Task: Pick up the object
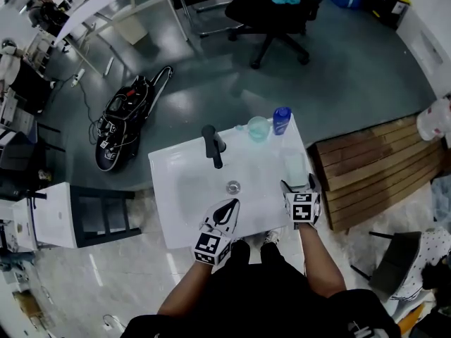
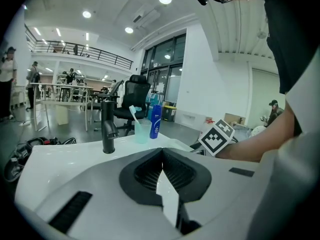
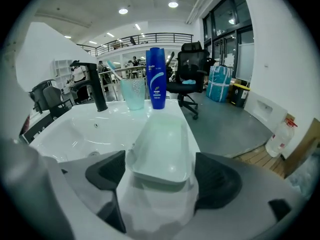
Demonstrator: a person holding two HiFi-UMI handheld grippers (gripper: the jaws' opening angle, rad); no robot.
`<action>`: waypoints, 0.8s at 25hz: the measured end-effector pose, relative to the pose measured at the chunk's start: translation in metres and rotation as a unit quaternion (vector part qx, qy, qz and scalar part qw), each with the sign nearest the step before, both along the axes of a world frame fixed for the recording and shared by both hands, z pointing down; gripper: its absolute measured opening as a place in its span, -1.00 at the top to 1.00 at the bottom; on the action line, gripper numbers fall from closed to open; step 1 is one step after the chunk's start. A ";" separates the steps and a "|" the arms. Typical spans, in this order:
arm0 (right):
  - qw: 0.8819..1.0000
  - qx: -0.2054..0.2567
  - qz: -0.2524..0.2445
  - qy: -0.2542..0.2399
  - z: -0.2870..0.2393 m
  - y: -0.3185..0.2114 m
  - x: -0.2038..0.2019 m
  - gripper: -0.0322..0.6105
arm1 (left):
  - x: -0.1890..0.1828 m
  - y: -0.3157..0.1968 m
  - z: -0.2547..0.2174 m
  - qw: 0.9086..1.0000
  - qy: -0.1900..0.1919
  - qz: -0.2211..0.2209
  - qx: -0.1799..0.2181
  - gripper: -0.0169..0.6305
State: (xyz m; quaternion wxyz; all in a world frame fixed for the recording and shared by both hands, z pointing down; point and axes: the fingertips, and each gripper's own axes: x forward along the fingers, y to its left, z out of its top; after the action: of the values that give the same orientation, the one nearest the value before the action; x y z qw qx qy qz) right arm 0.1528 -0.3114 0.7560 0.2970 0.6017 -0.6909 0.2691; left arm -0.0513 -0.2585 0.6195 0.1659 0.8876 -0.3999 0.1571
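Note:
A pale green oblong tray (image 3: 162,149) lies on the right rim of the white sink (image 1: 183,189); in the head view the tray (image 1: 294,166) is just ahead of my right gripper (image 1: 297,186). My right gripper (image 3: 161,176) stands open, its jaws spread on either side of the tray's near end with a slight gap at each pad. My left gripper (image 1: 229,206) hovers over the sink's front edge, left of the right one. In its own view the left gripper (image 2: 162,171) is shut, tips meeting on nothing.
At the back of the sink stand a black faucet (image 1: 213,146), a clear cup (image 1: 258,127) holding a toothbrush, and a blue bottle (image 1: 282,120). A wooden pallet (image 1: 373,167) lies to the right, a black office chair (image 1: 275,9) beyond, and a dark bag (image 1: 127,122) on the floor at left.

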 end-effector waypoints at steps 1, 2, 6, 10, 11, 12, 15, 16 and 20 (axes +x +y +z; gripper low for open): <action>1.000 0.000 0.001 0.003 -0.001 -0.001 0.000 -0.41 | -0.001 0.000 0.000 1.000 0.000 -0.001 0.001 0.89; 1.000 0.001 0.000 0.003 -0.003 -0.001 0.000 -0.40 | -0.002 0.000 0.000 1.000 0.000 -0.001 0.000 0.89; 1.000 0.004 -0.009 0.004 -0.006 -0.001 -0.001 -0.32 | -0.005 0.000 -0.001 1.000 0.003 -0.003 0.000 0.89; 1.000 0.011 -0.010 0.010 -0.006 0.000 0.002 -0.30 | -0.006 0.000 -0.001 1.000 0.002 -0.003 0.001 0.89; 1.000 0.014 -0.010 0.010 -0.006 0.000 0.002 -0.30 | -0.006 0.001 -0.001 1.000 0.002 -0.003 0.001 0.89; 1.000 0.016 -0.010 0.011 -0.007 0.001 0.002 -0.30 | -0.006 0.001 -0.002 1.000 0.003 -0.002 0.002 0.89; 0.999 0.027 -0.018 0.012 -0.016 0.003 0.000 -0.30 | -0.006 0.001 -0.006 1.000 0.006 0.000 0.006 0.89; 0.999 0.032 -0.021 0.013 -0.020 0.003 -0.001 -0.30 | -0.007 0.002 -0.006 1.000 0.006 0.000 0.005 0.89; 0.998 0.056 -0.024 0.016 -0.039 0.002 0.000 -0.29 | -0.006 0.001 -0.010 1.000 0.009 0.002 0.012 0.89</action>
State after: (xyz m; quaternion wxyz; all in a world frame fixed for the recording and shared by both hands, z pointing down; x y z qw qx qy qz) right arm 0.1532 -0.3095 0.7173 0.2798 0.6051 -0.7142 0.2131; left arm -0.0569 -0.2577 0.6091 0.1588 0.8918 -0.3982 0.1448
